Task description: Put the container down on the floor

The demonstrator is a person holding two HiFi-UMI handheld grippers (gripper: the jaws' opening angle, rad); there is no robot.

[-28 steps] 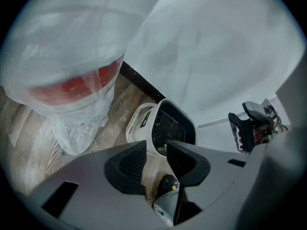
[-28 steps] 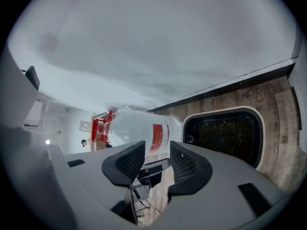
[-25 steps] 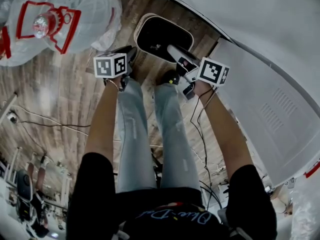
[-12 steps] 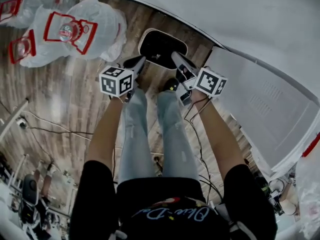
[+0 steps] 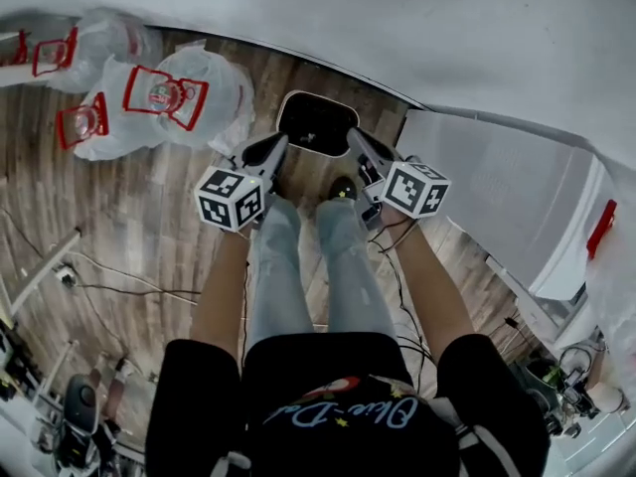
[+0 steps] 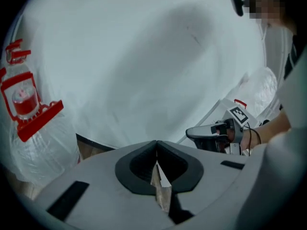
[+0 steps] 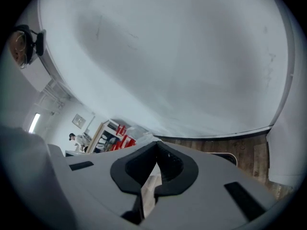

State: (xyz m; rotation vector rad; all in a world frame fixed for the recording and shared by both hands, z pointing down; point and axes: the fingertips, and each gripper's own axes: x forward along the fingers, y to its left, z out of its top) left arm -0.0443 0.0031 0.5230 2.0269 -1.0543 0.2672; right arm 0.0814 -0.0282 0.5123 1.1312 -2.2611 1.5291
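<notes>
Container (image 5: 318, 124) flat on wood floor (image 5: 149, 227) beside white wall (image 5: 417, 28), ahead of person's shoes. 2 grippers clear of it: left gripper (image 5: 270, 150) jaws closed, empty; right gripper (image 5: 359, 141) same.

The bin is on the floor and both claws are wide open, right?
No. The bin is on the floor, but both claws are shut and empty. The left gripper view shows the left claw closed, the right gripper view the right claw.
</notes>
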